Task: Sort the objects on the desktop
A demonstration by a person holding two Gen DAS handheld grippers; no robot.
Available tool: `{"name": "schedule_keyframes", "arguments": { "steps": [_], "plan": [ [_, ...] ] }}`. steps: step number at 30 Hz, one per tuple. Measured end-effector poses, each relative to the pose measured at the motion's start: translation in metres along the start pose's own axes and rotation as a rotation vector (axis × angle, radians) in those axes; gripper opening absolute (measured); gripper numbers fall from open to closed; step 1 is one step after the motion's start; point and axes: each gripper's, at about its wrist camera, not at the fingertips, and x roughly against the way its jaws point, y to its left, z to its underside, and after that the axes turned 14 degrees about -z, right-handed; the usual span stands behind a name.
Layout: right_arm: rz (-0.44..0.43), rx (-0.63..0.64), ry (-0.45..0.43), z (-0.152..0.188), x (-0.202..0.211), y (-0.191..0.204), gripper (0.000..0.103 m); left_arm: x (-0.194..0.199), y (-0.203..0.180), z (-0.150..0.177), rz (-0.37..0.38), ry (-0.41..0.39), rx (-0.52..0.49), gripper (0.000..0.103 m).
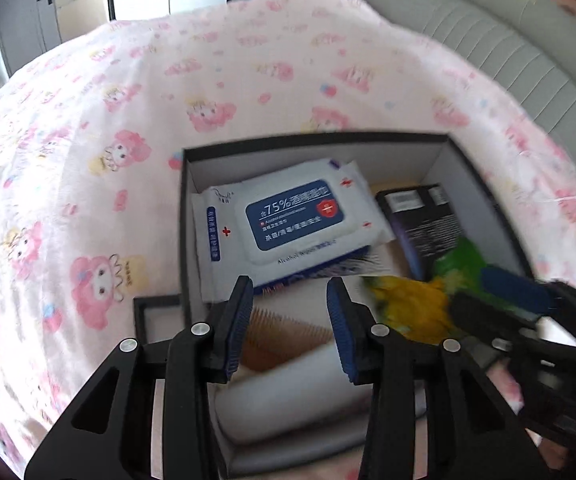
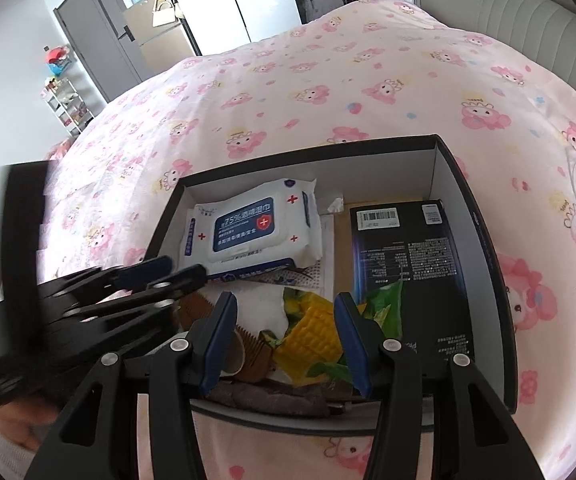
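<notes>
1. We see a pink cartoon-print bedsheet (image 2: 368,92) filling both wrist views; a padded grey headboard (image 2: 528,12) sits at 1 o'clock.
2. We note an open black storage box (image 2: 484,248) with white inner walls lying on the sheet, centre to 4 o'clock in the right wrist view.
3. A black carton with a barcode (image 2: 416,256) lies flat along the box's 3 o'clock wall.
4. A white-and-blue pack of alcohol wipes (image 2: 248,232) lies tilted at the box's 10 o'clock corner, resting partly on other contents.
5. The right gripper (image 2: 284,340) hovers over the box's near end, jaws parted. A yellow toy corn cob with green leaves (image 2: 308,336) lies between them; we cannot tell whether the pads touch it.
6. The left gripper (image 1: 290,320) stands released, jaws parted with nothing between the pads, above a brown comb (image 1: 288,332) and a white roll (image 1: 292,408) in the box's near end.
7. A paper cup (image 2: 232,356) lies on its side just beside the comb, at 7 o'clock from the corn.
</notes>
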Motion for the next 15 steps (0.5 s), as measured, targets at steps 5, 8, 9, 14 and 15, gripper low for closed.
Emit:
{"name": "schedule_keyframes", "arguments": {
  "steps": [5,8,9,14,15],
  "plan": [
    [-0.023,0.005,-0.010,0.012,0.014,0.019,0.047,0.045,0.011,0.011,0.010,-0.058,0.024,0.040],
    [-0.035,0.019,-0.020,0.020,0.024,0.031,0.047,0.073,0.019,0.025,0.033,-0.084,0.034,0.038],
    [-0.039,0.026,-0.023,0.023,0.029,0.036,0.047,0.079,0.022,0.030,0.036,-0.090,0.037,0.038],
    [-0.050,0.053,-0.040,0.040,0.051,0.060,0.047,0.107,0.034,0.060,0.068,-0.098,0.066,0.038],
    [-0.054,0.058,-0.045,0.045,0.056,0.067,0.047,0.112,0.036,0.066,0.062,-0.101,0.068,0.038]
  ]
}}
